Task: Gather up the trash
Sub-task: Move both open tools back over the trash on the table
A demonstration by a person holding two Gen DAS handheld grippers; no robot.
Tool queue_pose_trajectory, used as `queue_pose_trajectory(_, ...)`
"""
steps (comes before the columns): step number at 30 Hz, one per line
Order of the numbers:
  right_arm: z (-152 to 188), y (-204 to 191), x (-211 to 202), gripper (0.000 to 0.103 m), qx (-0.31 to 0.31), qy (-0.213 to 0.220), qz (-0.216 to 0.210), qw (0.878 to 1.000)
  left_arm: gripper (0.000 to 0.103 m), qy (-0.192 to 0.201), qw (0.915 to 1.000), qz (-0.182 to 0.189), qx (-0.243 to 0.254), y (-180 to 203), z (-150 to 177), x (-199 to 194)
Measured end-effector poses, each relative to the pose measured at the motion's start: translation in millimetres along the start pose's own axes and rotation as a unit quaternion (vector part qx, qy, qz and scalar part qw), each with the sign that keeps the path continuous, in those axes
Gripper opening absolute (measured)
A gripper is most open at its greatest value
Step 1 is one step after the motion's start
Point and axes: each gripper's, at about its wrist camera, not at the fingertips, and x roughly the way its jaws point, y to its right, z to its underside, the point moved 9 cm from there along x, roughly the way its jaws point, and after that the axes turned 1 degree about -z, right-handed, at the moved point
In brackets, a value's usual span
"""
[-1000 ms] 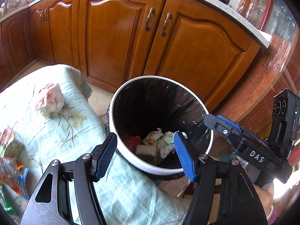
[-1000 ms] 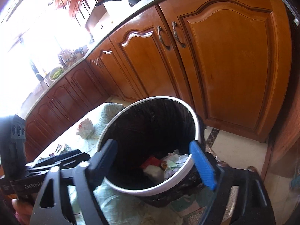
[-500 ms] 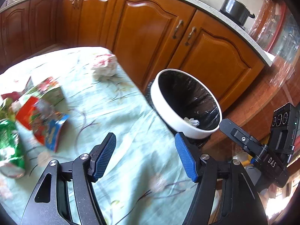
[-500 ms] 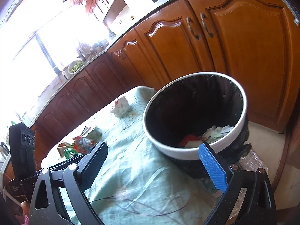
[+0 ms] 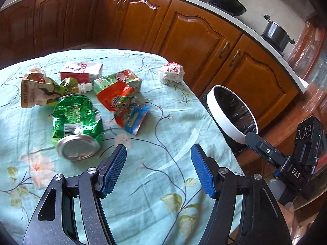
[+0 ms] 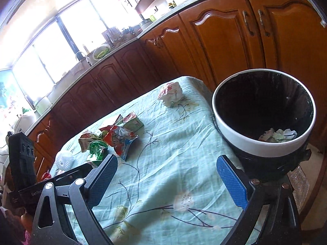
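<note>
A crushed green can (image 5: 76, 122) lies on the flowered tablecloth (image 5: 159, 183), just ahead and left of my open, empty left gripper (image 5: 158, 171). Behind the can sit a red and blue snack wrapper (image 5: 124, 106), a green carton (image 5: 120, 80), a red and white box (image 5: 81, 71), a tan pouch (image 5: 38, 90) and a crumpled paper ball (image 5: 171, 72). The white-rimmed trash bin (image 6: 263, 126) with a black liner holds crumpled paper and stands beyond the table's right edge. My right gripper (image 6: 167, 177) hangs open and empty over the cloth, left of the bin. The can (image 6: 96, 149), the wrapper (image 6: 118, 138) and the paper ball (image 6: 170, 94) lie further off.
Wooden kitchen cabinets (image 5: 194, 34) run behind the table under a counter with a pan (image 5: 224, 2) and a pot (image 5: 276, 33). A white ball (image 6: 64, 160) lies near the table's left edge. The other gripper's body (image 5: 286, 159) shows at right. A sink and bright window (image 6: 61, 47) are at far left.
Both grippers have swung left from above the bin to over the table. The bin slid to the right in both views and the pile of trash has come into sight. Both stay open.
</note>
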Motion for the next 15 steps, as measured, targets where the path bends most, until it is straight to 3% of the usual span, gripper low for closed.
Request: queue_pose_trajectory(15, 0, -51, 35, 0.099, -0.041, -0.029, -0.030, 0.998, 0.067, 0.032, 0.9972, -0.039, -0.055, -72, -7, -36)
